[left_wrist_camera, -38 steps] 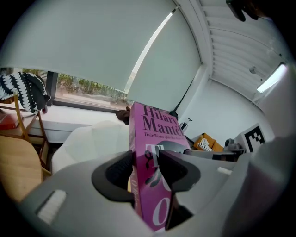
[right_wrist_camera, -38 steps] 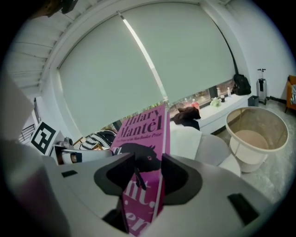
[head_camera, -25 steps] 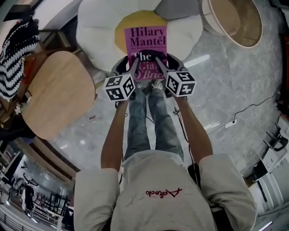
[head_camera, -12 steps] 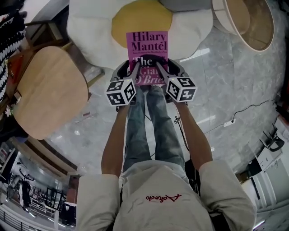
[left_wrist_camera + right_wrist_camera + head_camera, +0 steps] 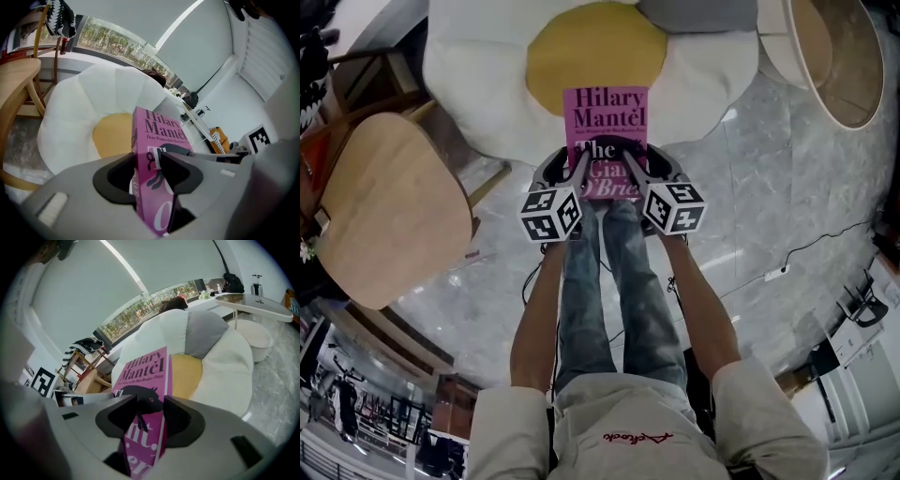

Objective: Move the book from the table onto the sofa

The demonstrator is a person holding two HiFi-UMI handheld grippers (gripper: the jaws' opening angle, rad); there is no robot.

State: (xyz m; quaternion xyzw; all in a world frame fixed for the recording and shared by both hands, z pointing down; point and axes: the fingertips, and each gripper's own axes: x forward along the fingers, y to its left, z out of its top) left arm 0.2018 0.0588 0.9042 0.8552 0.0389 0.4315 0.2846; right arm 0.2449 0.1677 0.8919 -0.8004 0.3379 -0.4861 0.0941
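Book [image 5: 605,112] lower title hidden behind jaws — sofa [image 5: 478,75] cut by top edge.

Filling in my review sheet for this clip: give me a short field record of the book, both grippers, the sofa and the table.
book: pink, cover facing up, held at its near end
left gripper: shut on book, left side
right gripper: shut on book, right side
sofa: white, petal-shaped, yellow centre; book's far end lies over it in the head view, contact cannot be told
table: wooden, at the person's left, apart from book
task state: book off table, not yet released
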